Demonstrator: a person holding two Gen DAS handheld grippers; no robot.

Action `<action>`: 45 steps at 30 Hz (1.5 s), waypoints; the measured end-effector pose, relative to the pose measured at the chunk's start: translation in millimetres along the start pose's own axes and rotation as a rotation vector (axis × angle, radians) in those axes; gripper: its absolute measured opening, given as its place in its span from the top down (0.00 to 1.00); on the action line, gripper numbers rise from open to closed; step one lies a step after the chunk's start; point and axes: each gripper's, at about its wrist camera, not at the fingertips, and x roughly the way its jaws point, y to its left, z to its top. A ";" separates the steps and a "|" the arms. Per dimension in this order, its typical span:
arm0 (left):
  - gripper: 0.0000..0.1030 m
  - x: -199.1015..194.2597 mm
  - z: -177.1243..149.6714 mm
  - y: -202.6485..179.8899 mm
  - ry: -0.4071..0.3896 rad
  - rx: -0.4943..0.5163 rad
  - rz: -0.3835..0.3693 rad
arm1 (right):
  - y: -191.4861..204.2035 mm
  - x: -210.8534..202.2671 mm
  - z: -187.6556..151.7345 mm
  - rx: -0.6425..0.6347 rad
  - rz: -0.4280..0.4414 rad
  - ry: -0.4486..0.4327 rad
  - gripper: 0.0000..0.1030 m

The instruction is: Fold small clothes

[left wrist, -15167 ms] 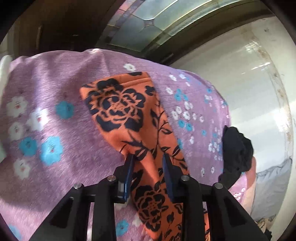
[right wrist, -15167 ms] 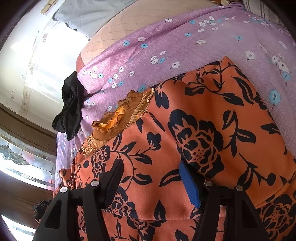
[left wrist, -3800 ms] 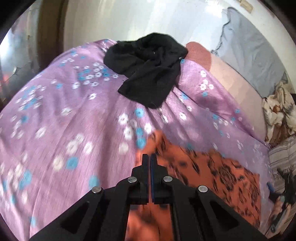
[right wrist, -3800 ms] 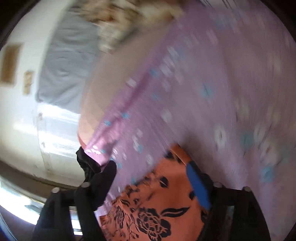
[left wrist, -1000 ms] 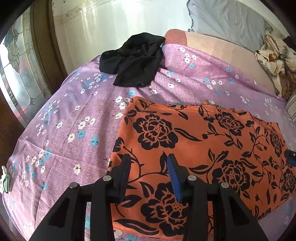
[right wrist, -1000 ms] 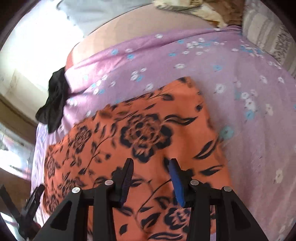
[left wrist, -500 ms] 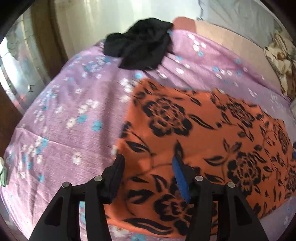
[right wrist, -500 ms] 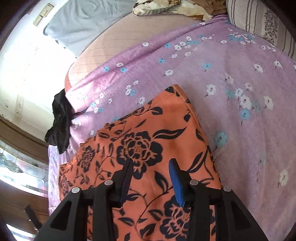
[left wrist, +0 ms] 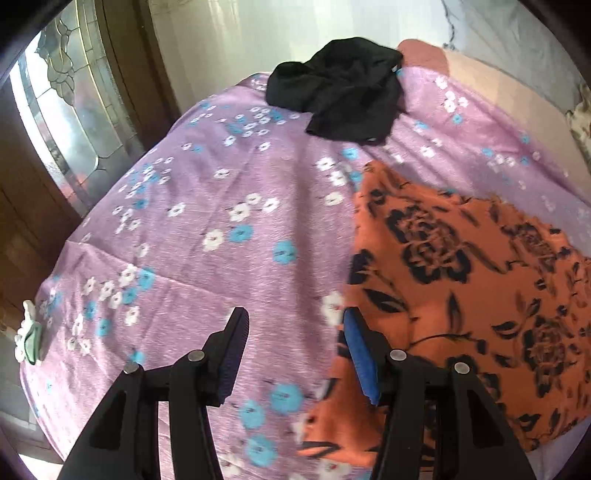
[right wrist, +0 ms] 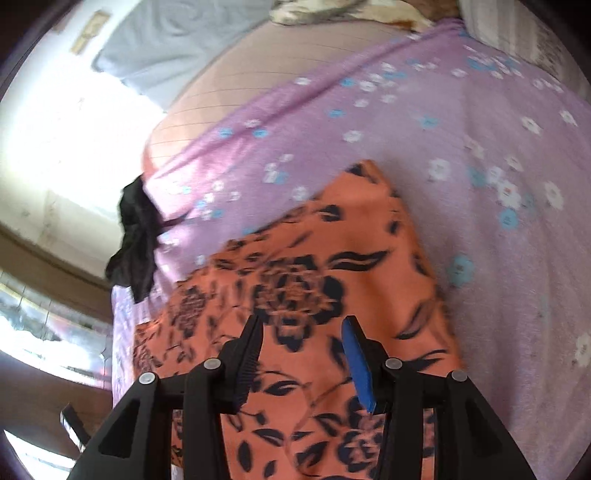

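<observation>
An orange garment with black flowers (left wrist: 461, 288) lies flat and folded on the purple flowered bedsheet (left wrist: 207, 221). In the left wrist view it fills the right half. My left gripper (left wrist: 295, 328) is open above the sheet at the garment's left edge, its blue-padded finger over that edge and nothing gripped. In the right wrist view the same orange garment (right wrist: 332, 266) spreads under my right gripper (right wrist: 301, 332), whose jaws are opening above the cloth with nothing pinched between them.
A crumpled black garment (left wrist: 343, 92) lies at the far end of the bed, also visible as a black garment (right wrist: 135, 236) at the left. A leaded glass window (left wrist: 62, 110) and wooden frame stand to the left. Pillows (right wrist: 177, 40) and a striped cushion (right wrist: 517, 29) lie beyond.
My left gripper has slid left from over the garment to its left edge, now mostly above bare sheet, and its jaws have widened. The right gripper's jaws have widened slightly over the cloth.
</observation>
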 end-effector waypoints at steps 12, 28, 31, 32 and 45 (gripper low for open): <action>0.47 -17.6 -1.9 -16.6 -0.075 0.056 0.005 | 17.3 25.8 -9.9 -0.031 -0.033 0.088 0.53; 0.47 -64.9 6.1 -25.6 -0.236 0.054 -0.059 | 48.0 -2.4 -11.6 -0.126 0.049 -0.035 0.53; 0.47 -67.4 5.8 -30.2 -0.246 0.064 -0.061 | 48.7 -4.4 -12.4 -0.129 0.055 -0.036 0.53; 0.47 -68.3 5.4 -31.5 -0.248 0.068 -0.063 | 48.8 -4.9 -12.7 -0.129 0.056 -0.035 0.53; 0.46 -77.4 3.6 -43.9 -0.281 0.109 -0.073 | 47.3 -9.6 -13.4 -0.130 0.064 -0.038 0.53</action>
